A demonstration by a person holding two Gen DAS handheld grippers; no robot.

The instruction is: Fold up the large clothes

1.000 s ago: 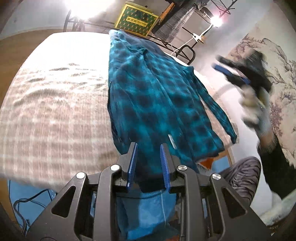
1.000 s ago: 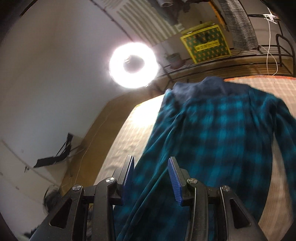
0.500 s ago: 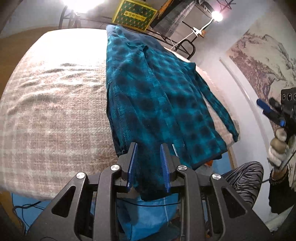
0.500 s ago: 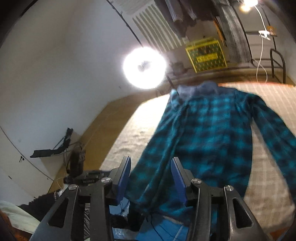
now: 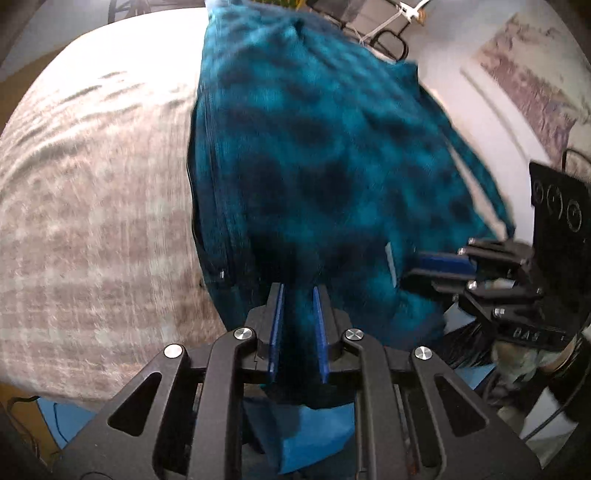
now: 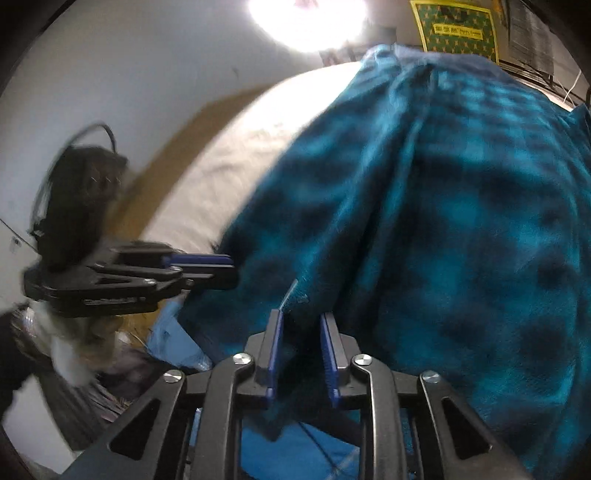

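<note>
I am working both grippers at the near hem of the teal plaid shirt (image 5: 332, 155), which lies on the bed (image 5: 92, 192) over a pale checked cover. The shirt's long axis runs straight away from me, hem at the near edge of the bed, collar at the far end by the bright lamp (image 6: 306, 22) and the yellow-and-green box (image 6: 458, 26).

My left hand-held gripper (image 5: 298, 314) has hem cloth bunched between its blue pads, and the gap is narrow; I judge it clamped on the shirt, toward the hem's left side. My right hand-held gripper (image 6: 302, 343) sits at the same hem further right, with a fold of teal cloth and a small upturned corner rising between its pads. Its fingers look a little wider apart, so I judge it closed on cloth but cannot be certain the hold is firm. Both views are blurred, so fine detail at the pads is lost.

Each gripper shows in the other's camera, side by side along the hem and pointing inward toward each other. Neither is clearly nearer the collar; they share the near edge.

The coming move turns on that axis: with both ends of the hem held, I expect to carry the edge forward along the shirt's length toward the collar. The right sleeve trails off to the right and may drag.
</note>
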